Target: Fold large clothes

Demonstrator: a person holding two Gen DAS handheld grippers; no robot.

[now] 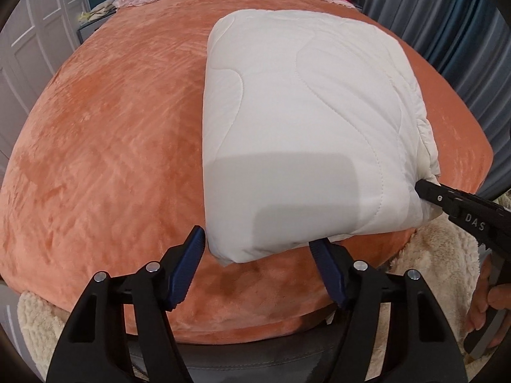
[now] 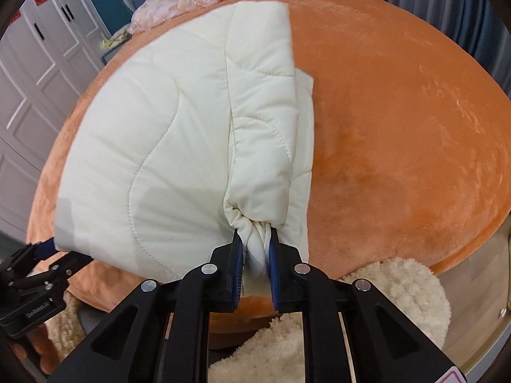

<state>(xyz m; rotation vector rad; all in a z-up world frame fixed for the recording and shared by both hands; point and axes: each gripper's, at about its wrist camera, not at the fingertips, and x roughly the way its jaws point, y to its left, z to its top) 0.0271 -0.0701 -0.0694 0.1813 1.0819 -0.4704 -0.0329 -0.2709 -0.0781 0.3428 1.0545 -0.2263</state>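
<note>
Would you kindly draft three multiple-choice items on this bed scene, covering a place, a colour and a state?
1. Where does the folded white quilt lie?
A. on the orange blanket
B. on the floor
C. on a chair

2. What colour are the pads of the left hand-held gripper?
A. red
B. dark blue
C. yellow

3. What is the right hand-held gripper doing?
A. hanging open above the bed
B. pinching a bunched corner of the quilt
C. holding a pillow

Answers: 1 A, the orange blanket surrounds the quilt; 2 B, both pads show dark blue; 3 B, white fabric is squeezed between its pads.
</note>
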